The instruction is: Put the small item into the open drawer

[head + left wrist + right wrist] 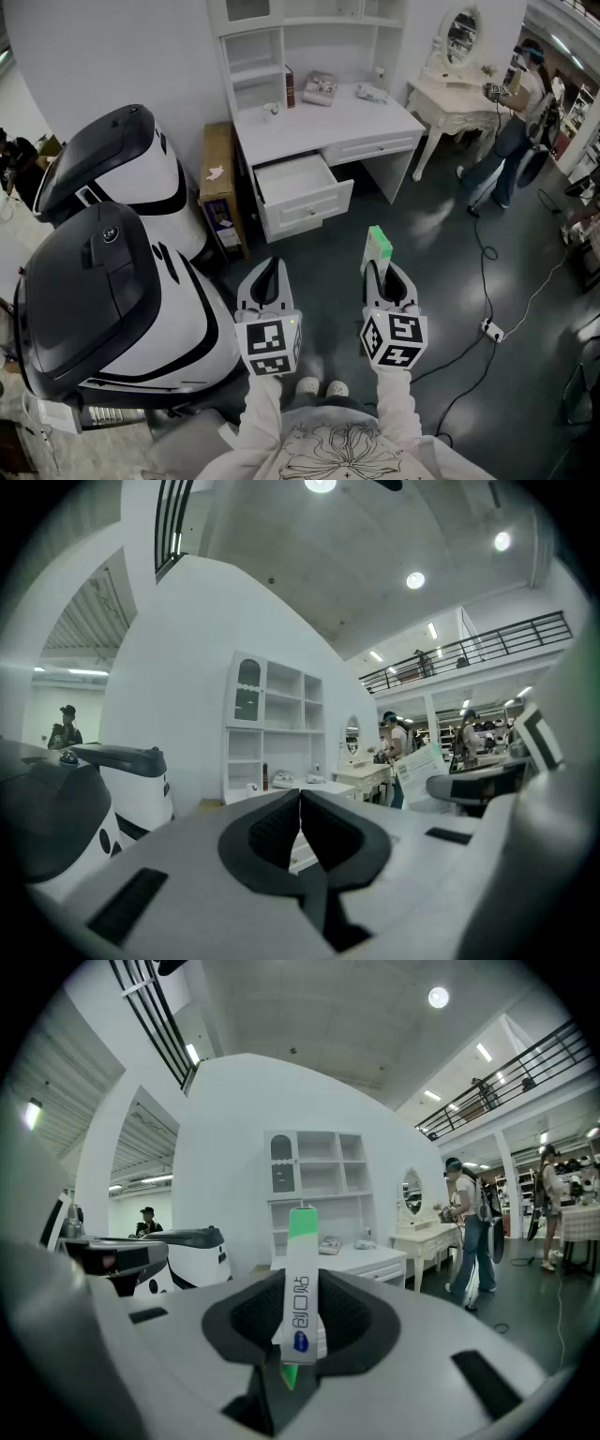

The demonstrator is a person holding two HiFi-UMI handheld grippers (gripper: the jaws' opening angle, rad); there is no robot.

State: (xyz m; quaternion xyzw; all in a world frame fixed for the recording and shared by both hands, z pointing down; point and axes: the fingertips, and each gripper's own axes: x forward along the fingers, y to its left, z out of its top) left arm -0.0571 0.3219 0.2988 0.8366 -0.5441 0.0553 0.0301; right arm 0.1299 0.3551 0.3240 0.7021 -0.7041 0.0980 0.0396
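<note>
Right gripper (300,1279) pinching the small box (299,1299); drawer ahead stands open.

My right jaws are clamped on the flat green-and-white box, which stands upright between them, green end up; my left gripper (300,803) is pressed together with nothing in it; both hang side by side over the dark floor (323,251), well apart from the white desk (328,122); its open drawer (295,180) is pulled out toward me; two large black-and-white machines (122,281) stand to my left; a person (516,122) stands beside a vanity table (455,98) at far right.
</note>
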